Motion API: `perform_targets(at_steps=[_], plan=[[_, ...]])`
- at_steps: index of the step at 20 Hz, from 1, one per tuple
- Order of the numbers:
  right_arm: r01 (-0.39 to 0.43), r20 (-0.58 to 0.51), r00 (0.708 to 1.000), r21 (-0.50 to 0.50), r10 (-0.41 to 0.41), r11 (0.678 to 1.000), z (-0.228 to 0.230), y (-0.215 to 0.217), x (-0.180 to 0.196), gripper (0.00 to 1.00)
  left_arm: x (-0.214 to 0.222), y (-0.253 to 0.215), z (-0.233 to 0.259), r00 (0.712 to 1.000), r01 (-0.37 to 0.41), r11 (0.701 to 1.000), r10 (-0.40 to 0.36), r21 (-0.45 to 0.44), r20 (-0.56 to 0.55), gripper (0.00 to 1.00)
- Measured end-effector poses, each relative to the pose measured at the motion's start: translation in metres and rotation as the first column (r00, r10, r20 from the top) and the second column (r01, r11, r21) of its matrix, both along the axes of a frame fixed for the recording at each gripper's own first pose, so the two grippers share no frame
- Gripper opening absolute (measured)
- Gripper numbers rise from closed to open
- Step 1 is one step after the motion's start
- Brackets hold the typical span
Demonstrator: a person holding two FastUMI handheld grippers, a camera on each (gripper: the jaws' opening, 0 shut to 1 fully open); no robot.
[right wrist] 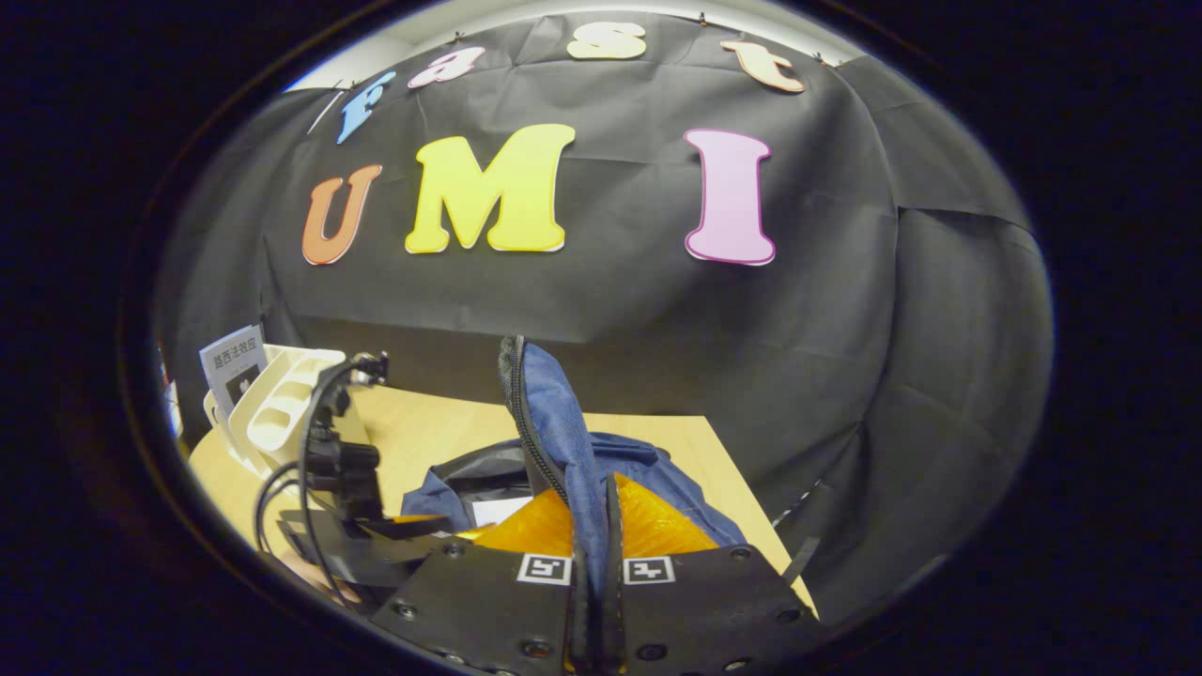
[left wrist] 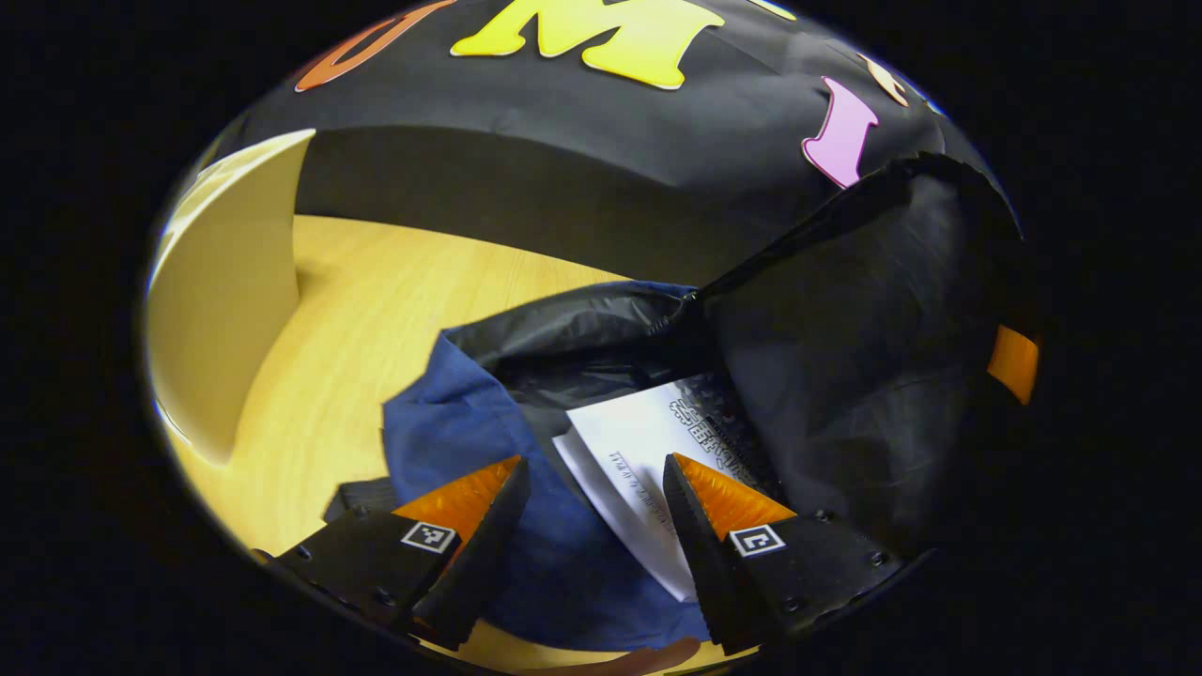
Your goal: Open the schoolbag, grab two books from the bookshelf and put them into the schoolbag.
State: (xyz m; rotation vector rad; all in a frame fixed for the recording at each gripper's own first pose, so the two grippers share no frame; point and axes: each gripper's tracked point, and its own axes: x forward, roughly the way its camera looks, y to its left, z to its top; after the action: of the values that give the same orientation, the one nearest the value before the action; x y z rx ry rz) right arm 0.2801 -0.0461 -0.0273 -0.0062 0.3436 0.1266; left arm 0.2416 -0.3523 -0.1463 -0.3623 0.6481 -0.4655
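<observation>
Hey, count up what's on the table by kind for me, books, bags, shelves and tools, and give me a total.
Books: 2, one inside the schoolbag, one in the bookshelf
Schoolbag: 1
Bookshelf: 1
Tools: 2, the left tool open over the bag, the right tool shut on the bag's raised flap
Total: 6

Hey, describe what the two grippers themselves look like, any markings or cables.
Each gripper, the left gripper and the right gripper, has wedge-shaped fingers on dark bolted bodies, each carrying a small square black-and-white tag. In the right gripper view, black cables loop off the left gripper.
</observation>
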Motion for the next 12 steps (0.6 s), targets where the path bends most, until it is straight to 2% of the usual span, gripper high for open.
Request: perform_targets(at_steps=[3,4,5,7,12], plan=[[-0.015,0.008,1.000,-0.014,0.015,1.000,-0.003,0.007,-0.004,0.06,-0.008,0.040,0.016,0.998,-0.026,0.999,0.023,0.046,0.066,0.90],[-0.018,0.012,1.000,-0.020,0.018,1.000,-0.005,0.009,-0.006,0.10,-0.011,0.056,0.022,0.996,-0.037,0.997,0.031,0.067,0.089,0.90],[-0.020,0.015,1.000,-0.025,0.020,0.999,-0.006,0.011,-0.005,0.06,-0.017,0.070,0.028,0.993,-0.045,0.995,0.035,0.088,0.115,0.90],[-0.019,0.016,1.000,-0.025,0.020,1.000,-0.010,0.014,-0.005,0.06,-0.025,0.103,0.041,0.985,-0.077,0.989,0.055,0.129,0.166,0.90],[0.010,0.034,0.999,-0.076,-0.007,0.997,-0.016,0.013,-0.010,0.05,-0.044,0.198,0.074,0.957,-0.198,0.954,0.139,0.225,0.255,0.89]])
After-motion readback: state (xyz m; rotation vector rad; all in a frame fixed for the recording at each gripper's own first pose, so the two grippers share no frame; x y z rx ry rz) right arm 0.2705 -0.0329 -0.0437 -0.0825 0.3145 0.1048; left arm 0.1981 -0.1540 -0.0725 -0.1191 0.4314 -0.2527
